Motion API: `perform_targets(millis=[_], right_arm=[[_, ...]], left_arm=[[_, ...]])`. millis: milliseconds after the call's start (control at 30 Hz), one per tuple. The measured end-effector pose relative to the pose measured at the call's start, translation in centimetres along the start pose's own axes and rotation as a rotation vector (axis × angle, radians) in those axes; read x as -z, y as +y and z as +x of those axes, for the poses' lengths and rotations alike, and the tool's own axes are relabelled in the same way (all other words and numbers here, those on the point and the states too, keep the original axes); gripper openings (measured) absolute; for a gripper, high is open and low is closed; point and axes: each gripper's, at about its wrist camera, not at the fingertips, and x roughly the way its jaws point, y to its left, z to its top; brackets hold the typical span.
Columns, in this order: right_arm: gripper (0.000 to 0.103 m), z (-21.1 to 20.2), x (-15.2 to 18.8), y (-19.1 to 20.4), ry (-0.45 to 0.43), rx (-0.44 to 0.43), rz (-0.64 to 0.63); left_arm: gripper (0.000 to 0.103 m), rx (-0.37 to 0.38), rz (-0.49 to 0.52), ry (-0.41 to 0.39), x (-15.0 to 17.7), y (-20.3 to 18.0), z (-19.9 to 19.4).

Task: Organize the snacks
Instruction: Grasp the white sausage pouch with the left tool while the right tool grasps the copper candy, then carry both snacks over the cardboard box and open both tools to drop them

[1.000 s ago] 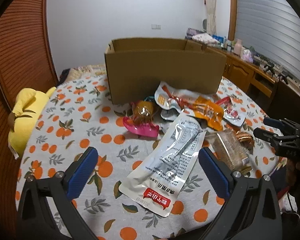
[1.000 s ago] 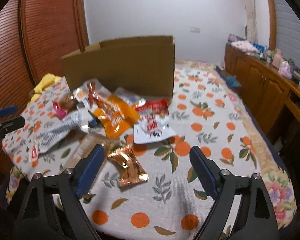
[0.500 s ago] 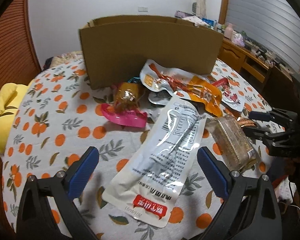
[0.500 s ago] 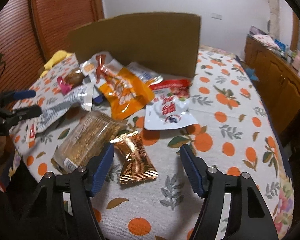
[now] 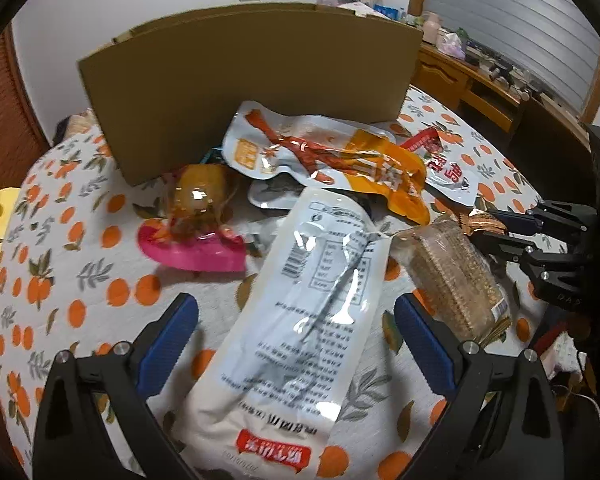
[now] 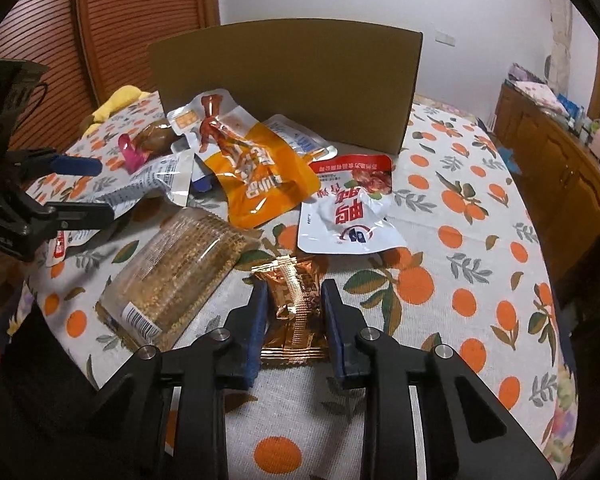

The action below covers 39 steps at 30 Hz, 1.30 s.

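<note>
The cardboard box (image 6: 286,80) is standing at 12 o'clock on the counter (image 6: 480,264), open side up, presumably the destination for the snacks. In front of it the loose pile is lying: the long white pouch (image 5: 300,320), the orange pouch (image 6: 256,184), the white-and-red pouch (image 6: 350,208), all looking like light, limp, glossy film that is likely slippery on the flat and best pinched at a sealed edge. The clear tray of sesame bars (image 6: 180,276), at 9 o'clock of the right tool, is looking stiffer but brittle; its narrow width seems the safest hold. The left hand-held gripper (image 5: 296,332) is hovering spread wide, straddling the long white pouch without pinching it. The right hand-held gripper (image 6: 294,304) is closing across the small copper-foil packet (image 6: 296,300), pads touching both long sides; it is looking light and crinkly, so mid-body hold seems adequate, moderate squeeze.
</note>
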Motion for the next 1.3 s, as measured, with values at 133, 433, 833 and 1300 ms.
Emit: perform_targets(millis=[133, 433, 833, 1300], right_arm=[[0.025, 0.0, 0.1, 0.0, -0.009, 0.005, 0.000], [0.025, -0.1, 0.2, 0.0, -0.014, 0.001, 0.004], [0.025, -0.1, 0.2, 0.0, -0.012, 0.003, 0.000], [0.020, -1.1, -0.3, 0.1, -0.040, -0.008, 0.008]], left_arm=[[0.086, 0.038, -0.055, 0.025, -0.3, 0.8, 0.7], [0.080, 0.043, -0.028, 0.048, -0.8, 0.1, 1.4], [0.060, 0.057, -0.036, 0.011, -0.4, 0.9, 0.2], [0.059, 0.062, -0.049, -0.123, -0.6, 0.6, -3.8]])
